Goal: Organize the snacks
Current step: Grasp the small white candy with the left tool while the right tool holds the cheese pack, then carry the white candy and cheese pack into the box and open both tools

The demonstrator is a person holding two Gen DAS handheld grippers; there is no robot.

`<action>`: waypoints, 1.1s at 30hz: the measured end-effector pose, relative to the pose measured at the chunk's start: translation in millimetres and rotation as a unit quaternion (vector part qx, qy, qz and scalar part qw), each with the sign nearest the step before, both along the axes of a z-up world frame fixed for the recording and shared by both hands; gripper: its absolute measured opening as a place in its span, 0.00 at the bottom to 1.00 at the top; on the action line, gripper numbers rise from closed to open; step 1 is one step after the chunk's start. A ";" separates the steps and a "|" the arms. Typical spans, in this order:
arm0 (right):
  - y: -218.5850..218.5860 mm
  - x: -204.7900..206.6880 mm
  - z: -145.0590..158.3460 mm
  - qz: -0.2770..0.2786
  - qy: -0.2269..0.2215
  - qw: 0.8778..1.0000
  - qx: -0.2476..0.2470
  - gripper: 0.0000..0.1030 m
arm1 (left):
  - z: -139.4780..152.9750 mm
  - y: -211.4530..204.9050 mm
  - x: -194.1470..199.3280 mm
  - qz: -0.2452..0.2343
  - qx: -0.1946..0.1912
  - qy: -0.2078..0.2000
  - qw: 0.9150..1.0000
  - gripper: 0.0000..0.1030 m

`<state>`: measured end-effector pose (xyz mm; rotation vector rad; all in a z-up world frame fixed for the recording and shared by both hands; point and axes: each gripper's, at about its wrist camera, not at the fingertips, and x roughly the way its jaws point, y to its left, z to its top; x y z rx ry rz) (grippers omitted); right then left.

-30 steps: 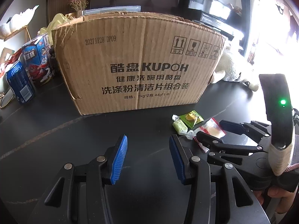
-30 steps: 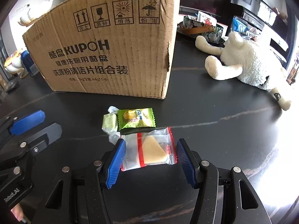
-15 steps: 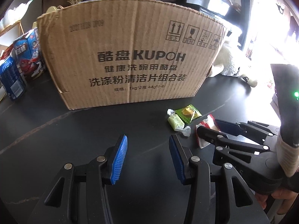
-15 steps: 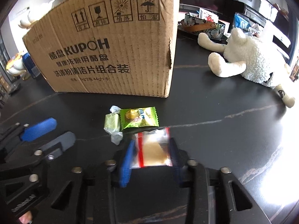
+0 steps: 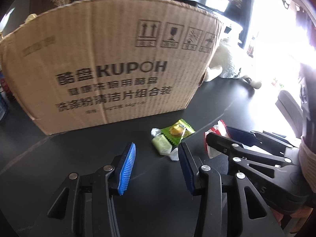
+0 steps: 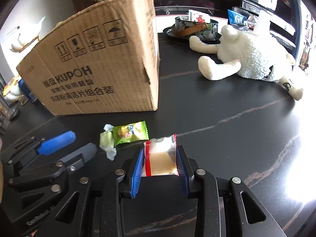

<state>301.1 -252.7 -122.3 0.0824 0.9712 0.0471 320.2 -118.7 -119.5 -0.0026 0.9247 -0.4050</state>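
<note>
Since a second ago my right gripper (image 6: 160, 164) closed its jaws on the clear red-edged snack packet (image 6: 161, 158), gripping it just off the dark surface (image 6: 217, 138). Left gripper (image 5: 156, 164) jaws hang narrow and empty near the green candy (image 5: 161, 145), front of the cardboard box (image 5: 110, 63).
</note>
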 end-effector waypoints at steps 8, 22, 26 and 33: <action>-6.8 -1.7 2.7 -0.009 -0.003 1.000 0.009 0.33 | -15.0 -15.4 11.4 0.014 0.015 0.006 1.000 0.32; -7.4 -3.0 5.2 -0.004 -0.008 1.000 0.019 0.33 | -19.0 -18.3 9.3 0.026 0.018 0.008 0.999 0.18; -4.4 -4.2 6.0 0.003 -0.010 1.000 0.022 0.33 | -8.2 -13.4 3.6 0.029 0.010 -0.001 1.000 0.18; -0.7 -10.3 16.5 0.014 -0.027 0.999 0.028 0.33 | 16.4 -4.0 -9.2 0.039 0.006 -0.024 0.999 0.18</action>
